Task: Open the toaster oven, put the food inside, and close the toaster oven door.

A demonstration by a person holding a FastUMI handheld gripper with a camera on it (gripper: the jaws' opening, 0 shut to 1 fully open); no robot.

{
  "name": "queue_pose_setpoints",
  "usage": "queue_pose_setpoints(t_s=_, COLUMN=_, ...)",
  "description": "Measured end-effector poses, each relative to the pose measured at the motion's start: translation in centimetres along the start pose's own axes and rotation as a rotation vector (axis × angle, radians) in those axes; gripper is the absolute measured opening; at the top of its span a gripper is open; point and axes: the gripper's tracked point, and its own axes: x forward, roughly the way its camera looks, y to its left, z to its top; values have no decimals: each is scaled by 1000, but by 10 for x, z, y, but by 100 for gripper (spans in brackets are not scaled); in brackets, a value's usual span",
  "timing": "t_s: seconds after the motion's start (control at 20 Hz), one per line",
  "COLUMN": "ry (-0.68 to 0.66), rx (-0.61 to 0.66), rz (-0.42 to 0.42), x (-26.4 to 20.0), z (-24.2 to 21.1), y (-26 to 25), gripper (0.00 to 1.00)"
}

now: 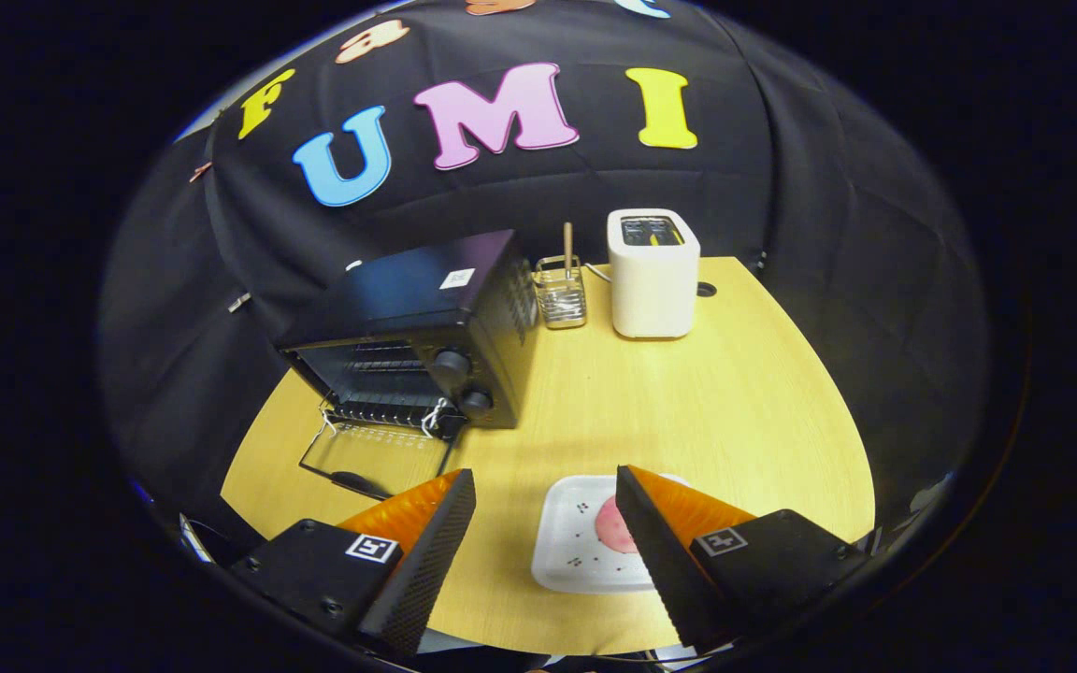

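Observation:
A black toaster oven (412, 327) stands on the left of the wooden table (688, 411), with its glass door (375, 453) folded down flat and the rack inside showing. A white square plate (581, 547) lies near the table's front edge, between my fingers. On it sits a round pink piece of food (611, 525), partly hidden by the right finger. My gripper (546, 495) is open above the plate, holding nothing. The oven is beyond the left finger.
A white pop-up toaster (653, 273) stands at the back of the table. Beside it, next to the oven, is a small wire holder (563, 297) with a wooden stick in it. A round cable hole (706, 289) sits right of the toaster. Black cloth hangs behind.

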Motion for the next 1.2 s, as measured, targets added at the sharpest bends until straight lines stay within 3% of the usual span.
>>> queue_pose_setpoints(t_s=0.5, ry=164, rx=78, rz=-10, x=22, z=-41, y=-108, gripper=99)
queue_pose_setpoints(t_s=0.9, ry=317, rx=80, rz=-8, x=38, z=-102, y=-117, gripper=99)
queue_pose_setpoints(t_s=1.2, ry=383, rx=35, rz=-48, x=48, z=-133, y=-120, gripper=89)
